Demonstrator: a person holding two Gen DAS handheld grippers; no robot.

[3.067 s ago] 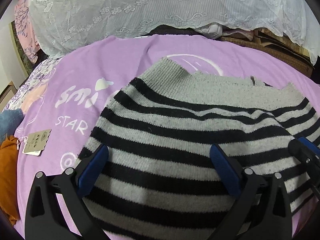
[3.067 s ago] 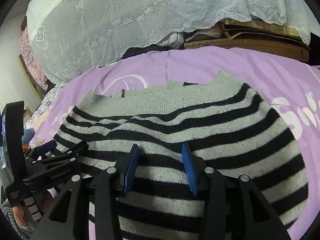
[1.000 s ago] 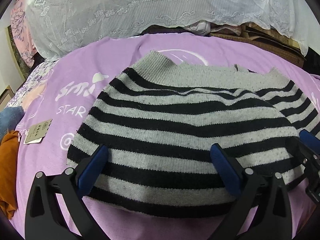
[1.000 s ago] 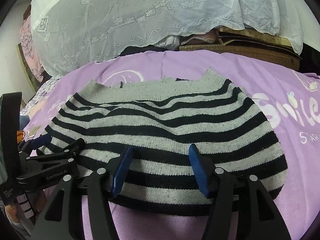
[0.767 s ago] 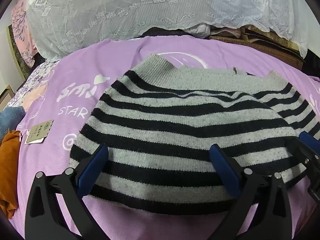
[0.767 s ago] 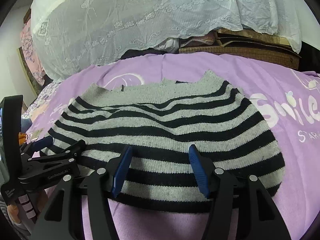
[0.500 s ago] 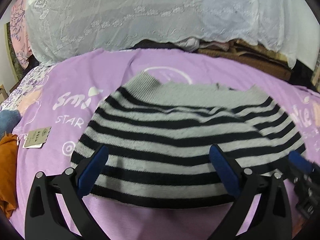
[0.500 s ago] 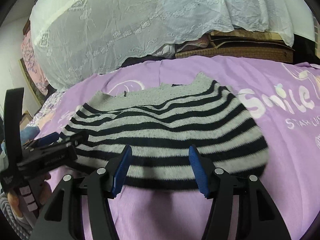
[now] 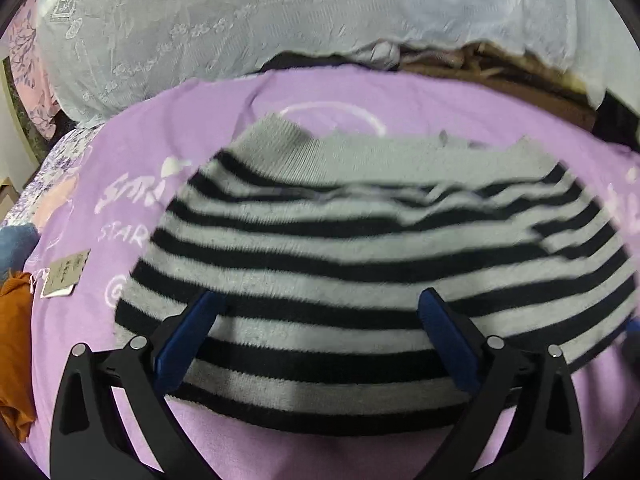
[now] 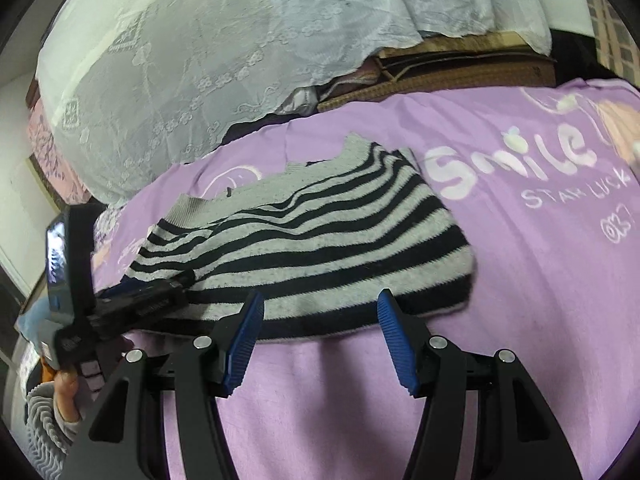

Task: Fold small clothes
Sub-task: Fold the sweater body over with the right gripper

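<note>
A grey and black striped knit sweater (image 9: pixel 360 248) lies folded flat on the purple bedspread (image 9: pixel 168 136), grey ribbed hem at the far side. My left gripper (image 9: pixel 320 332) is open and empty, its blue pads hovering over the sweater's near edge. My right gripper (image 10: pixel 320 336) is open and empty, just short of the sweater's (image 10: pixel 320 240) near edge, over bare purple cloth (image 10: pixel 540 280). The left gripper (image 10: pixel 144 300) also shows in the right wrist view, at the sweater's left side.
A white lace-covered pile (image 9: pixel 280 20) and brown woven mats (image 10: pixel 460 76) line the far side. An orange garment (image 9: pixel 14 344), a blue cloth (image 9: pixel 14 244) and a paper tag (image 9: pixel 64 274) lie at the left.
Both grippers have pulled back toward me from the sweater, and the right one has swung to the right. The sweater lies still and released. Both stay open.
</note>
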